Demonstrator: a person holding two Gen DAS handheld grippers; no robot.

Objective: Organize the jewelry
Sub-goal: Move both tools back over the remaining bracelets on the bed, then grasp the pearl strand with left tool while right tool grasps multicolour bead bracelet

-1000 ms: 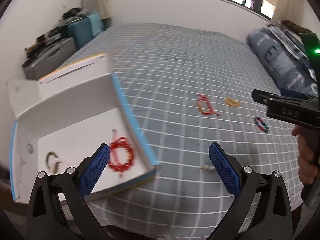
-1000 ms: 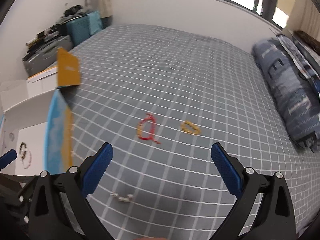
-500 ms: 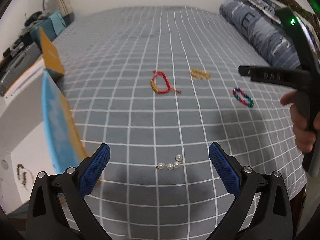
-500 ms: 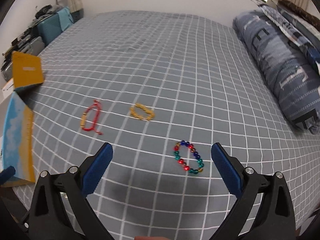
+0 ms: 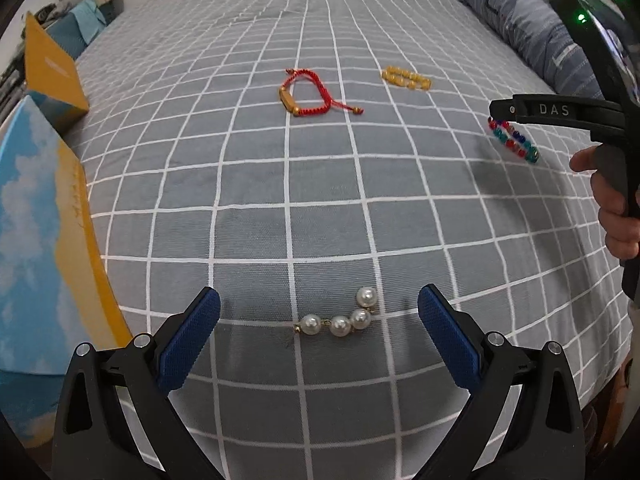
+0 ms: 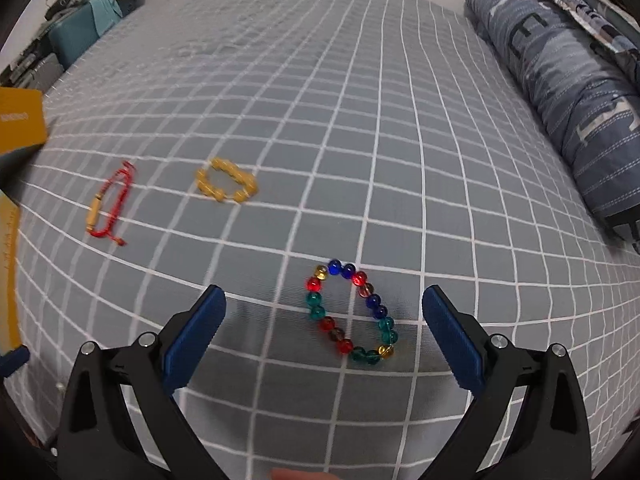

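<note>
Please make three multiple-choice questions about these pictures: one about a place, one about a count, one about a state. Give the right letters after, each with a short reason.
1. Where does the multicolour bead bracelet lie?
A. inside a box
B. on the checked bedspread, between the fingers of the right gripper
C. on the pillow

2. How many pearls does the pearl piece show?
A. two
B. four
C. seven

3. In what state is the left gripper?
A. open, holding nothing
B. shut on the pearls
C. shut on the red cord bracelet

Answers:
1 B, it lies flat on the bedspread in the gap.
2 B, four pearls can be counted.
3 A, its fingers stand wide apart, clear of the pearls.
</note>
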